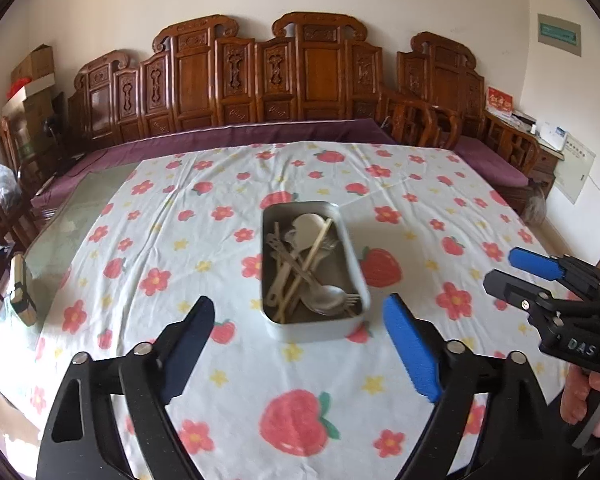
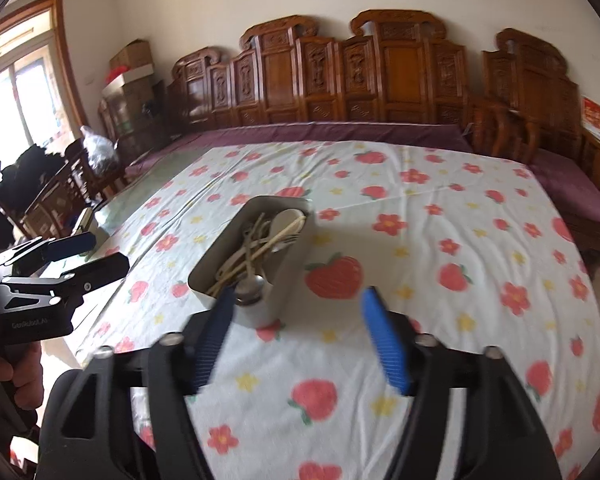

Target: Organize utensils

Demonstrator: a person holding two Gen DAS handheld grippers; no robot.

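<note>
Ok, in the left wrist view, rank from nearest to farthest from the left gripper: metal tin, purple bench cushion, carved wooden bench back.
1. Metal tin, just ahead of the left gripper on the tablecloth.
2. Purple bench cushion, past the table's far edge.
3. Carved wooden bench back, against the wall.

You have one metal tray (image 1: 354, 256) on one strawberry-print tablecloth (image 1: 204, 240). It holds a jumble of utensils (image 1: 300, 264): at least two spoons, one fork and two chopsticks; overlap prevents an exact count. Two grippers in view.

Both wrist views are angled down across the table — the metal tray (image 1: 314, 326) (image 2: 260, 314) near and shared, seen from opposite sides.
</note>
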